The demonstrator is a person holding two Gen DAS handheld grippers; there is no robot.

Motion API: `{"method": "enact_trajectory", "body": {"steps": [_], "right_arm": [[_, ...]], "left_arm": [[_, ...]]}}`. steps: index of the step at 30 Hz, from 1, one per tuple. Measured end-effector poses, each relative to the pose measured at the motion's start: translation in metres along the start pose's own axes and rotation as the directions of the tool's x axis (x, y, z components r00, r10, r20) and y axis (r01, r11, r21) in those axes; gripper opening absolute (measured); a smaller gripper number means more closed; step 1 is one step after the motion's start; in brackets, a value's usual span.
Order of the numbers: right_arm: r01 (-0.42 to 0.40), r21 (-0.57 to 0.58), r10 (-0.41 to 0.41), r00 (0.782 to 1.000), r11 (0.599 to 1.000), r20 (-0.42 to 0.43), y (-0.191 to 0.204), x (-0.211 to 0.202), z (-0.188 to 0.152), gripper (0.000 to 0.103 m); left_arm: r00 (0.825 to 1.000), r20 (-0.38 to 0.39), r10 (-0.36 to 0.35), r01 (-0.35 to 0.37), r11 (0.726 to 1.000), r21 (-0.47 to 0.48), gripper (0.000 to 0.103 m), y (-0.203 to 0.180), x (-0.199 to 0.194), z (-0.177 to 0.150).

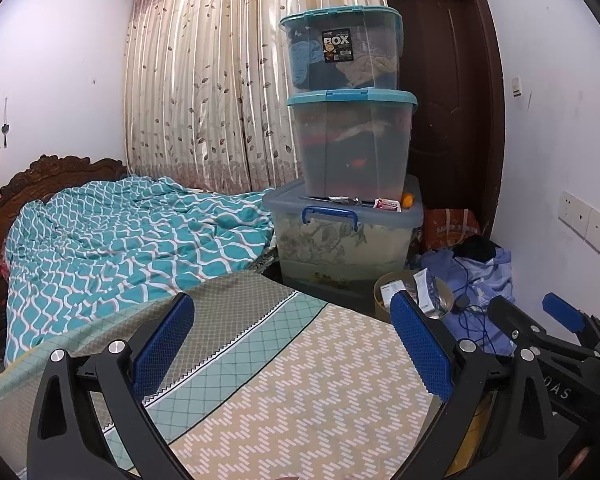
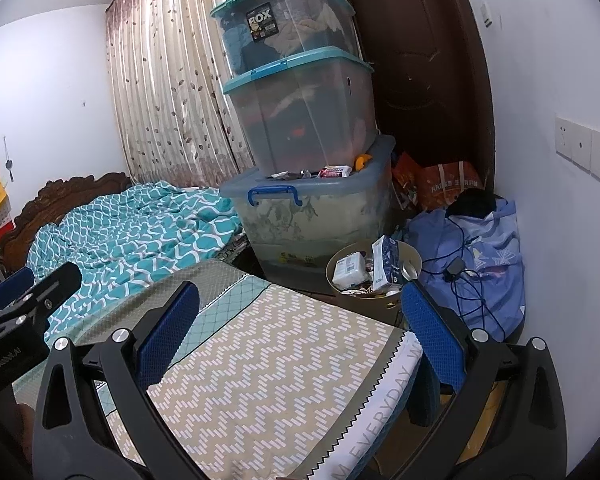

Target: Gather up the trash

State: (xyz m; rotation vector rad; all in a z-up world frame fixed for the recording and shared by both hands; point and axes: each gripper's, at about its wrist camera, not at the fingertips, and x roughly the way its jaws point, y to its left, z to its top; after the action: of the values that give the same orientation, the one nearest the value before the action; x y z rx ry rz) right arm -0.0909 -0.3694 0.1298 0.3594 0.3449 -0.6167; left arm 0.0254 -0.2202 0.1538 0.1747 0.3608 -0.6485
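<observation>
- Our left gripper (image 1: 292, 344) and right gripper (image 2: 300, 332) gape empty over the bed (image 2: 268, 360).
- Bin (image 2: 374, 270) at two o'clock holds trash; wrappers (image 2: 334, 171) at twelve remain, we judge.

Bed cover (image 1: 320, 380): beige with white zigzag dashes, bordered by a pale green lattice band. Quilt (image 1: 120, 240): teal with white wavy lattice. Curtain (image 1: 212, 92): cream stripes with brown leaf print. Storage boxes (image 1: 350, 144): clear with teal lids; the lowest has a blue handle. Gripper pads (image 1: 420, 352): blue. Door (image 1: 440, 80): dark brown.
</observation>
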Motion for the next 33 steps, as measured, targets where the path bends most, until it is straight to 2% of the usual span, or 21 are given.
{"method": "enact_trajectory", "body": {"steps": [13,33], "right_arm": [[-0.002,0.0,0.002,1.0,1.0,-0.005,0.0,-0.001,-0.001,0.1],[-0.005,0.001,0.005,1.0,1.0,-0.004,0.002,-0.004,-0.002,0.1]], "left_arm": [[0.999,-0.018,0.031,-0.03,0.999,0.022,0.095,-0.005,0.003,-0.004],[0.998,-0.043,0.04,-0.039,0.999,0.021,0.095,-0.002,0.01,-0.008]]}}
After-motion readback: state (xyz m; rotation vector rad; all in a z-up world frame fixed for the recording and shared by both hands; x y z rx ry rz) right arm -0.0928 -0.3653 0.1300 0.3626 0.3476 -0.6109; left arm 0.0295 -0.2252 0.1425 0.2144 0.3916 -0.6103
